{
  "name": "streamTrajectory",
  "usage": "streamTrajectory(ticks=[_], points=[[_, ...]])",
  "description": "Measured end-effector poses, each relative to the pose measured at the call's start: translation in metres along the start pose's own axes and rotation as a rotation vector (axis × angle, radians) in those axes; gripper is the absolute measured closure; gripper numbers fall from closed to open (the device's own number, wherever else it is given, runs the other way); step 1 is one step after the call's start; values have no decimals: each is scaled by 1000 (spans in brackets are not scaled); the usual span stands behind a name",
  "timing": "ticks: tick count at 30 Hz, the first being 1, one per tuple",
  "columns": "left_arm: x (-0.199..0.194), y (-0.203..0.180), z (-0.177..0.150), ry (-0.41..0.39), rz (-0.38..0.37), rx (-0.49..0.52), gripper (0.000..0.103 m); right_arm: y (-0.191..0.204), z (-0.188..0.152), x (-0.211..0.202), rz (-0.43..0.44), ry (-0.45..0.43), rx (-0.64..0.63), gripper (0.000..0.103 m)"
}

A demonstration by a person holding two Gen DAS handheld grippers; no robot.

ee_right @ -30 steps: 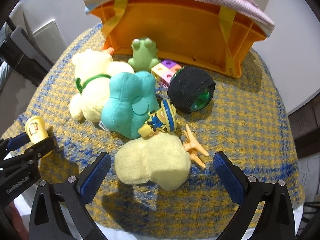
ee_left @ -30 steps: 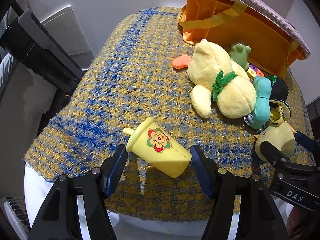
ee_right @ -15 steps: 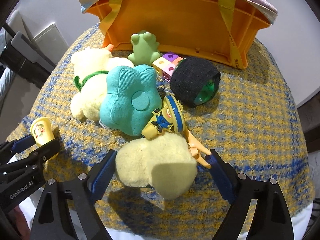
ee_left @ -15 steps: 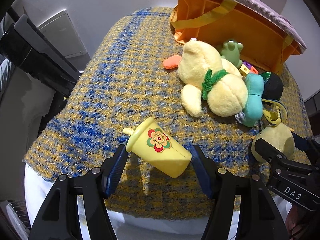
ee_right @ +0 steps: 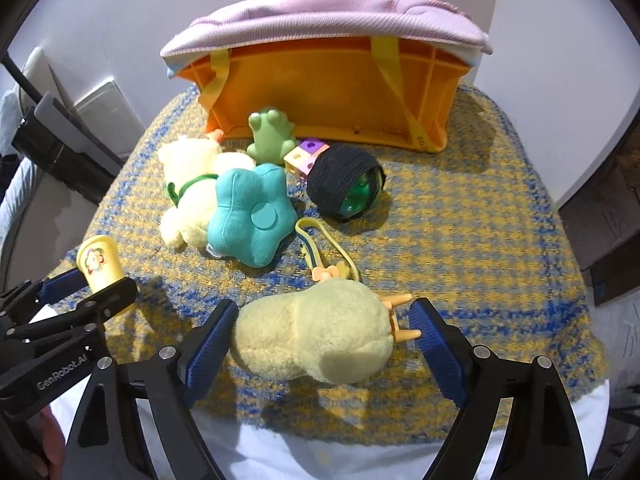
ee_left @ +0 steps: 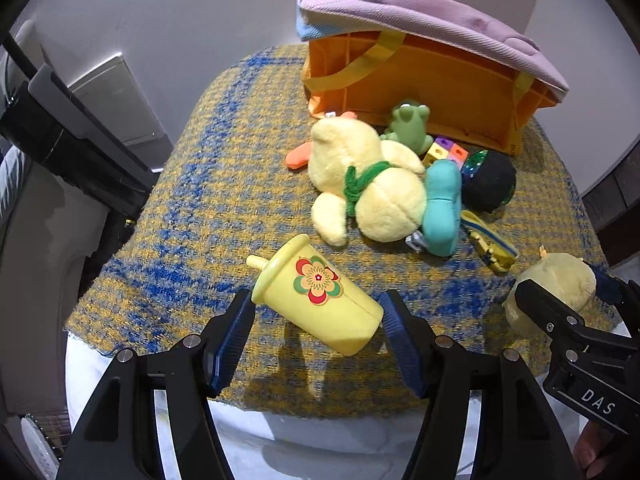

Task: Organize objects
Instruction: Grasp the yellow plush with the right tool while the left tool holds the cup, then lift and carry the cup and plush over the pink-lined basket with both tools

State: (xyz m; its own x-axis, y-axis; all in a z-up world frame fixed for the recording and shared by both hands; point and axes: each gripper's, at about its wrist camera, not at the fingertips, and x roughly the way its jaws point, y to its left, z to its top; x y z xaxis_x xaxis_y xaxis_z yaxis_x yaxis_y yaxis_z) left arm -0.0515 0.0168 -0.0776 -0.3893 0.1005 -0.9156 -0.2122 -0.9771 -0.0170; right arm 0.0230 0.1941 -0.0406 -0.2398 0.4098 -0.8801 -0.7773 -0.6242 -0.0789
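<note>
Left claw point(ee_left: 316, 320) pinches the yellow cup point(ee_left: 320, 304); right claw point(ee_right: 320, 344) pinches the plush duck point(ee_right: 316, 340).

A blue-and-yellow woven cloth point(ee_right: 460, 216) covers the table. On it an orange crate point(ee_right: 332, 92) stands at twelve o'clock. Before it lie a frog point(ee_right: 270, 132), cubes point(ee_right: 306, 154), bear point(ee_right: 192, 184), teal star point(ee_right: 250, 216), black ball point(ee_right: 346, 186) and strap toy point(ee_right: 320, 248).
</note>
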Motion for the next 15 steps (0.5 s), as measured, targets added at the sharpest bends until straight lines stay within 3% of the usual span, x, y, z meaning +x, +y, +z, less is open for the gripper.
streamTrajectory(ticks=[15], points=[[-40,-19,34,-84,-23,32,39,-8,27,-40,-16,-106,2,16]])
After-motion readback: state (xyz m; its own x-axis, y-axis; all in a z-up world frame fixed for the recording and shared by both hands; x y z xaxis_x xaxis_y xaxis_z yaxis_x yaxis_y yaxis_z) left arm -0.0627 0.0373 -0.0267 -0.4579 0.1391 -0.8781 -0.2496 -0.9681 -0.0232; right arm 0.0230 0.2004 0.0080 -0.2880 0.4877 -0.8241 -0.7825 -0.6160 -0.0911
